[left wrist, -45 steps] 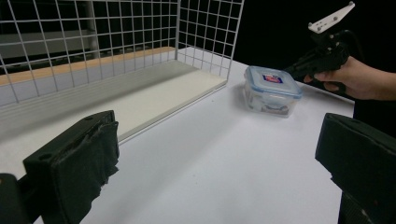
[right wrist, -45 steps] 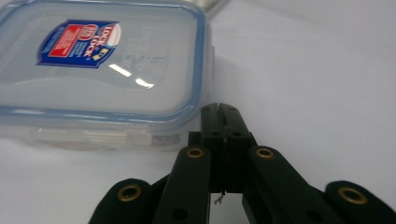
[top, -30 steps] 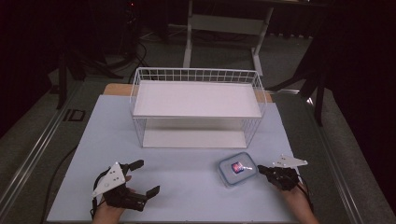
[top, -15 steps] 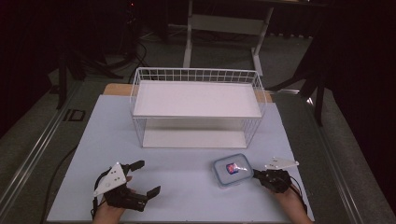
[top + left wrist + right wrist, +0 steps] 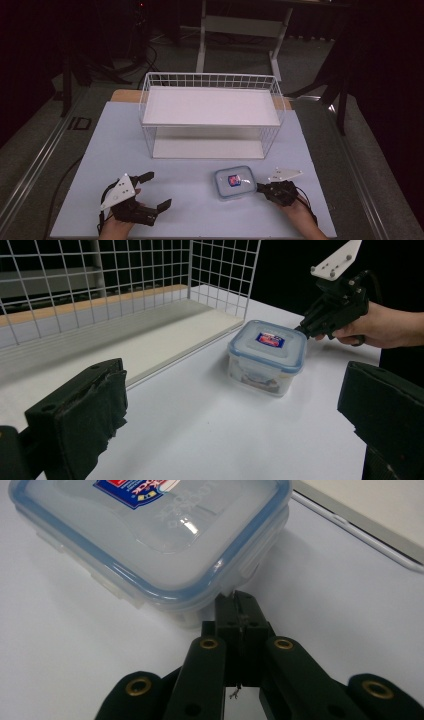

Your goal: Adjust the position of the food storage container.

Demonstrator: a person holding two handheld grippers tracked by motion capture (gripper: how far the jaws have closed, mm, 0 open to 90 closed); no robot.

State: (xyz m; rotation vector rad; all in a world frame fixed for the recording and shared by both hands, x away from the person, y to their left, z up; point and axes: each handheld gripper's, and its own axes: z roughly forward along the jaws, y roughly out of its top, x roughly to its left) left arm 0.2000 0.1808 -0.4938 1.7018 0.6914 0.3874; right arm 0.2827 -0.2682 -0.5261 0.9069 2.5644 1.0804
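Observation:
A clear plastic food box (image 5: 234,182) with a blue-rimmed lid and a red and blue label sits on the table in front of the rack. My right gripper (image 5: 260,188) is shut, and its closed tips touch the box's right side. In the right gripper view the tips (image 5: 239,600) press against a lower corner of the box (image 5: 150,535). My left gripper (image 5: 156,191) rests at the near left with its jaws wide open and nothing between them. The left gripper view shows the box (image 5: 267,357) ahead, with the right gripper (image 5: 302,330) at its far edge.
A white wire rack (image 5: 210,107) with two shelves stands at the middle back of the pale table mat (image 5: 190,210). Its lower shelf board (image 5: 165,335) lies close behind the box. Dark floor, cables and stand legs surround the table.
My right gripper has moved left and slightly toward the near edge, and the box has slid left ahead of its closed tips. The left gripper has stayed put.

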